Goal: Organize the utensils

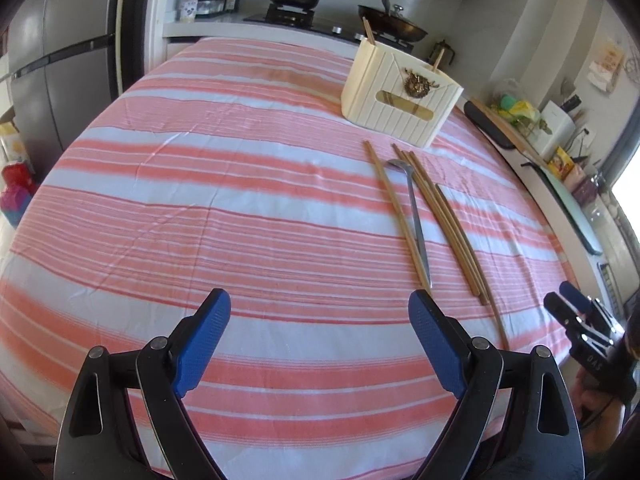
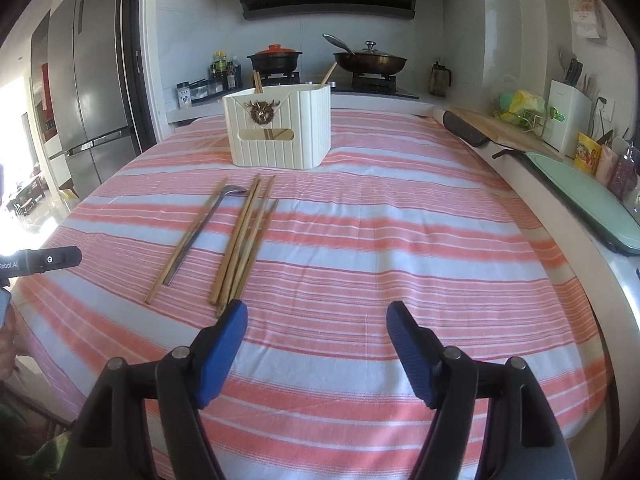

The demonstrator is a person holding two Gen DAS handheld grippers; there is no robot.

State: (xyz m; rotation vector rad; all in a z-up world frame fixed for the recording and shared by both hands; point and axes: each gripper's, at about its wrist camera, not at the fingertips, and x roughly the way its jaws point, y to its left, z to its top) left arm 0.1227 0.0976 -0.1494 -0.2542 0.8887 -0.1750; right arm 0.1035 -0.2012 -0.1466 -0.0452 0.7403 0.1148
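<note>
Several wooden chopsticks (image 1: 440,216) (image 2: 244,240) and a metal spoon (image 1: 416,220) (image 2: 200,232) lie side by side on the striped tablecloth (image 1: 240,200) (image 2: 400,240). A cream utensil holder (image 1: 396,96) (image 2: 280,128) stands behind them with a few chopsticks (image 2: 258,82) upright in it. My left gripper (image 1: 320,308) is open and empty, above the cloth, left of and nearer than the utensils. My right gripper (image 2: 316,320) is open and empty, its left fingertip near the chopsticks' near ends. The right gripper also shows at the right edge of the left wrist view (image 1: 572,308).
A fridge (image 2: 92,92) stands at the left. A stove with a black pot (image 2: 276,60) and a wok (image 2: 368,62) is behind the table. A counter at the right holds a cutting board (image 2: 492,128), a green tray (image 2: 588,196) and jars.
</note>
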